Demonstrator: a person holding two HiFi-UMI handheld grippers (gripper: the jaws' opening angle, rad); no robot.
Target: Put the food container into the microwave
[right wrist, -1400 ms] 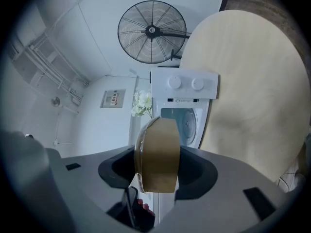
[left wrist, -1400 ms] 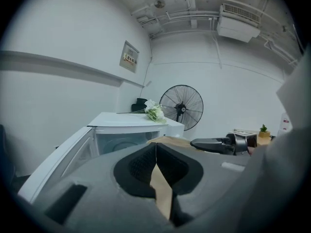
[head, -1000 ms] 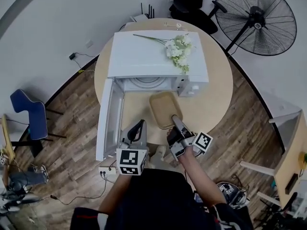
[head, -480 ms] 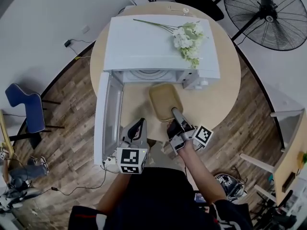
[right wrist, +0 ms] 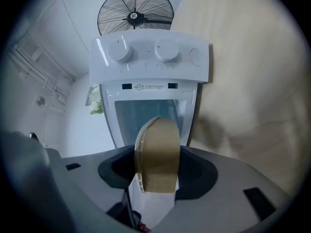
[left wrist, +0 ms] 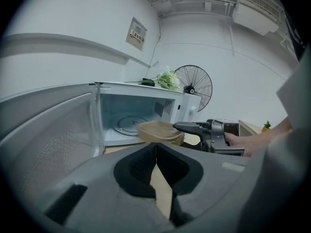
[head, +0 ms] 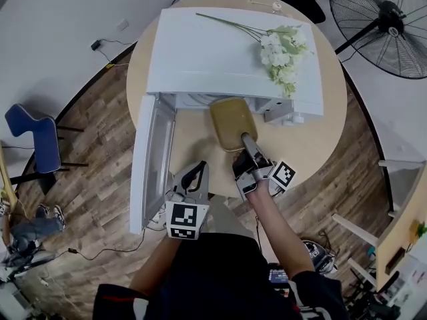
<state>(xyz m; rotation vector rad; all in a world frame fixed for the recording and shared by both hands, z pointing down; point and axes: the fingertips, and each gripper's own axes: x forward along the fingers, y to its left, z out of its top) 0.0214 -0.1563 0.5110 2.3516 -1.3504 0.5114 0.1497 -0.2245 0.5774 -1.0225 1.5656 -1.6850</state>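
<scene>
A tan food container with a clear lid (head: 231, 121) hangs level above the round table (head: 313, 139), and my right gripper (head: 247, 143) is shut on its near rim. Its far end sits at the mouth of the white microwave (head: 227, 52), whose door (head: 150, 159) swings open to the left. In the right gripper view the container (right wrist: 158, 154) stands edge-on between the jaws, with the cavity straight behind it. The left gripper view shows the container (left wrist: 158, 131) in front of the glass turntable (left wrist: 127, 124). My left gripper (head: 194, 177) hovers by the table's near edge, shut and holding nothing.
White artificial flowers (head: 283, 52) lie on top of the microwave. A standing fan (head: 383, 25) is at the back right and a blue chair (head: 33, 135) at the left. A power strip and cables lie on the wood floor below the open door.
The right gripper has carried the container forward from the middle of the table to the microwave's opening. The left gripper has stayed beside the open door near the table edge, a little lower.
</scene>
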